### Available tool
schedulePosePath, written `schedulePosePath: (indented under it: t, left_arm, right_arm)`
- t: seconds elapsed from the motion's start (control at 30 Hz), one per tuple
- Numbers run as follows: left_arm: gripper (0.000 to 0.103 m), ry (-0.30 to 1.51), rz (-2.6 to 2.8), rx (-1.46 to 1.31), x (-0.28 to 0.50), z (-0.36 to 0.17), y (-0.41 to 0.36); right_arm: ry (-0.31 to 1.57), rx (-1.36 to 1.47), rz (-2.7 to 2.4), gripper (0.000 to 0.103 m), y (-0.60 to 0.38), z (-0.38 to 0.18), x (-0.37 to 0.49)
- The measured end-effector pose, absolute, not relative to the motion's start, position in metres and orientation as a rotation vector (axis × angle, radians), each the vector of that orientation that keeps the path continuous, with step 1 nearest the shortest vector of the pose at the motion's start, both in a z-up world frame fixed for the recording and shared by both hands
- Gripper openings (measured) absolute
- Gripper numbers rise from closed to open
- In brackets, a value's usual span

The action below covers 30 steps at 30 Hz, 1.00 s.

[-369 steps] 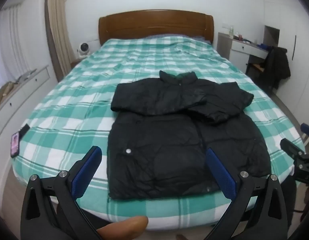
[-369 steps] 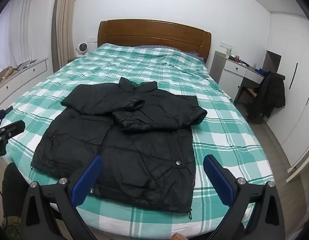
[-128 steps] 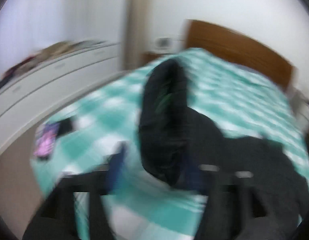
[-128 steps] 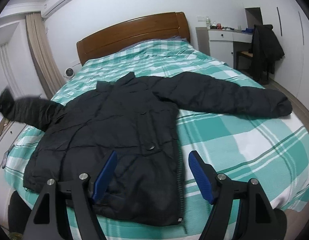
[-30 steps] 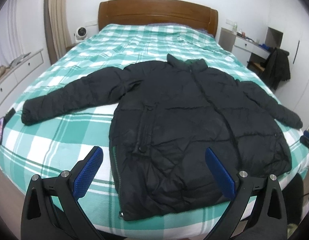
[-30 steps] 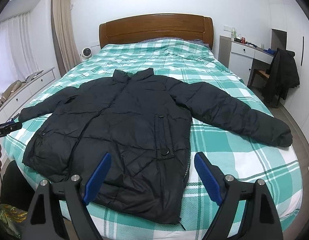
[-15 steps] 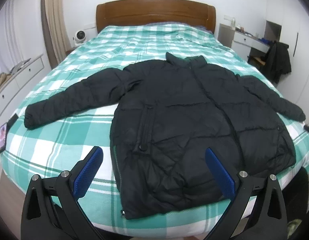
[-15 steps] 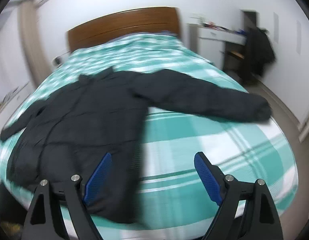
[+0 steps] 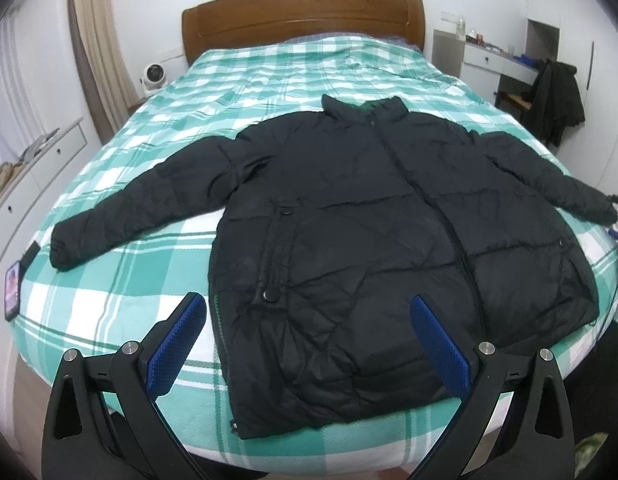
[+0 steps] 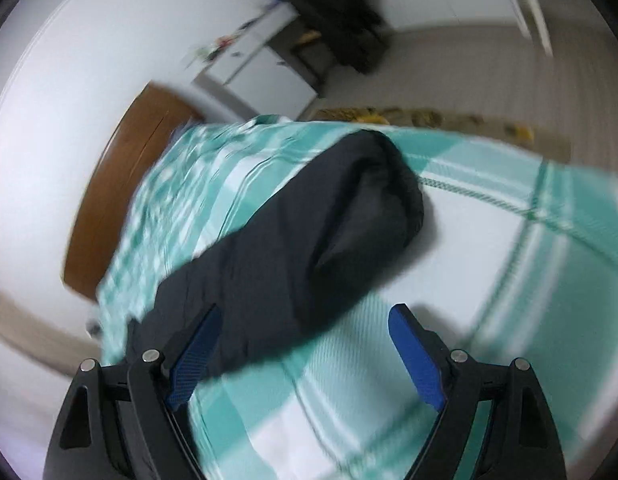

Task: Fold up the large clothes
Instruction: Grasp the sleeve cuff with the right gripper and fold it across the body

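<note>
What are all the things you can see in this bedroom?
Jacket: one, black, spread flat on the bed, both sleeves out.
Bed cover: one, green and white check, over the bed.
Headboard: one, brown wood, at the far end of the bed.
Phone: one, dark with a lit screen, on the bed's left edge.
Fan: one, white, left of the headboard.
Desk: one, white, right of the bed.
Dark coat: one, black, hanging by the desk.
Curtain: one, beige, left wall.
Left gripper: black with blue pads, open, empty, near the hem.
Right gripper: same colours, open, by the right sleeve cuff; view blurred.
</note>
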State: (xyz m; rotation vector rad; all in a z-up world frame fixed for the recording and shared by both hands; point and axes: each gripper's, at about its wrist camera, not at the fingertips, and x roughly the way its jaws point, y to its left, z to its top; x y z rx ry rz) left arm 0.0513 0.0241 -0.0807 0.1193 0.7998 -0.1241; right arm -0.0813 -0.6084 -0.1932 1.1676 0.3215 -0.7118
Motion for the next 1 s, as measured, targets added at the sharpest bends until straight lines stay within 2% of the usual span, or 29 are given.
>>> schedulePosePath:
  t: [0.07,0.13,0.23,0.47,0.67,0.83,1.0]
  left_arm:
    - [0.102,0.802,-0.118,0.119,0.052,-0.08,0.024]
    - [0.102,0.806,-0.11,0.118,0.052,-0.08,0.024]
    - [0.102,0.808,-0.094,0.123,0.053,-0.081,0.027]
    - [0.102,0.824,-0.094,0.057,0.057,-0.088,0.034]
    - [0.102,0.822,-0.111,0.016,0.052,-0.09,0.042]
    - [0.102,0.816,-0.082,-0.01,0.045,-0.091,0.059]
    - [0.102,0.836,-0.037,-0.069,0.04,-0.098,0.082]
  right_arm:
    - [0.256,1.237,-0.76,0.08,-0.622,-0.206,-0.081]
    - [0.253,1.232,-0.815,0.032,-0.628,-0.208,-0.078]
    - [0.3,1.062,-0.855,0.016,-0.618,-0.18,-0.061]
    - [0.299,0.487,-0.693,0.013,-0.516,-0.043,-0.007]
    - [0.306,0.209,-0.387,0.013,-0.39,0.04,0.057]
    - [0.377,0.005,-0.198,0.013,-0.286,0.042,0.115]
    - [0.492,-0.167,-0.004,0.013,-0.188,-0.012,0.157]
